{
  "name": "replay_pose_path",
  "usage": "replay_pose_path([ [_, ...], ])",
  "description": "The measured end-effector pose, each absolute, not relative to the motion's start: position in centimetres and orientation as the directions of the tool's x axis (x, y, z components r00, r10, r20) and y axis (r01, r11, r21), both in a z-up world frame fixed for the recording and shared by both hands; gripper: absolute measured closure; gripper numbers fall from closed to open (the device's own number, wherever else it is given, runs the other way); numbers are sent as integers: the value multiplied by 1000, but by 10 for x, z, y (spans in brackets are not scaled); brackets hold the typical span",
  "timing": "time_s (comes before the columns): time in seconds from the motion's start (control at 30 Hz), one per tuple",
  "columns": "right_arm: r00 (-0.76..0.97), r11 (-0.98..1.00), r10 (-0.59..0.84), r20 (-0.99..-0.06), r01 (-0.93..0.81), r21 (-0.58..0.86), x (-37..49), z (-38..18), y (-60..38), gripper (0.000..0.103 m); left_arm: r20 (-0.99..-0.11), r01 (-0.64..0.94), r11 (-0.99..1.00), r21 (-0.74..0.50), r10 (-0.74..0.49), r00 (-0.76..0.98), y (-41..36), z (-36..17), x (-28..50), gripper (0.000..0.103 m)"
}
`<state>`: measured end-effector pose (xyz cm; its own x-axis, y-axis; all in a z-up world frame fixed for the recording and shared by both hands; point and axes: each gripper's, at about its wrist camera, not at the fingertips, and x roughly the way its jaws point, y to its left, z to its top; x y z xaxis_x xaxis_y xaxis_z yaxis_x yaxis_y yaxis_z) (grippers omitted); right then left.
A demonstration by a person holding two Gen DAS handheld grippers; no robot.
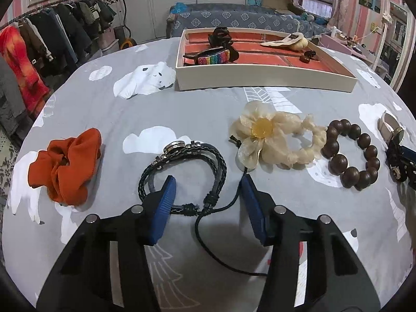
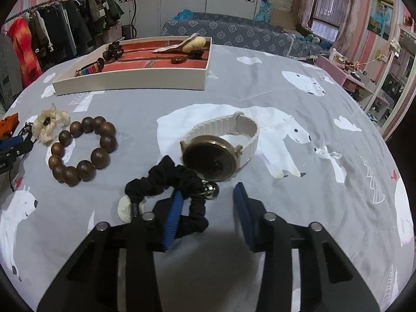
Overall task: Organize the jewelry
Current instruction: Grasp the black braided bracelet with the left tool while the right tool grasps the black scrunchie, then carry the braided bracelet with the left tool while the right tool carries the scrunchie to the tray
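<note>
In the left wrist view my left gripper (image 1: 208,183) is open, its left finger inside the loop of a black braided bracelet (image 1: 187,163) on the grey cloth. An orange scrunchie (image 1: 66,165), a cream flower scrunchie (image 1: 273,139) and a brown bead bracelet (image 1: 351,153) lie around it. In the right wrist view my right gripper (image 2: 206,197) is open, its left finger inside a black scrunchie (image 2: 166,179). A white-strap watch (image 2: 218,148) lies just ahead, and the bead bracelet shows at the left (image 2: 83,148). A cream tray with a red lining (image 1: 260,78) (image 2: 130,80) holds several hair clips.
A black cord (image 1: 208,234) runs under my left gripper. The table is round with polar-bear print cloth (image 2: 286,91). A clothes rack (image 1: 52,33) stands far left, a blue sofa (image 1: 234,20) behind the table and a pink desk (image 2: 351,78) at the right.
</note>
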<state>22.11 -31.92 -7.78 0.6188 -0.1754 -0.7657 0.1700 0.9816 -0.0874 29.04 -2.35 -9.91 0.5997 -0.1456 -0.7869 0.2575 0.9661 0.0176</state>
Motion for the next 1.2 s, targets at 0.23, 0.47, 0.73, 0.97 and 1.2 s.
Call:
replay_pose_path([
  [0.23,625,981,-180,-760,171,-91,221,-77,-320,81,-782,253,967,9,-151,605,-19,-97,289,76],
  [0.47,631,982,-178,-755,167,-92,219,-76,-319,85,-776,260,966,-11,-172,607,-18,-97,289,93],
  [0.73,652,981,-184,-736,172,-93,216,-72,-319,87,-766,250,968,-26,-180,617,-14,-95,287,94],
  [0.97,677,983,-174,-716,160,-88,211,-65,-317,88,-747,248,969,-4,-168,643,-15,-89,282,94],
  [1.2,728,987,-156,-668,141,-76,210,-40,-314,88,-734,235,972,-17,-172,656,-12,-76,286,95],
])
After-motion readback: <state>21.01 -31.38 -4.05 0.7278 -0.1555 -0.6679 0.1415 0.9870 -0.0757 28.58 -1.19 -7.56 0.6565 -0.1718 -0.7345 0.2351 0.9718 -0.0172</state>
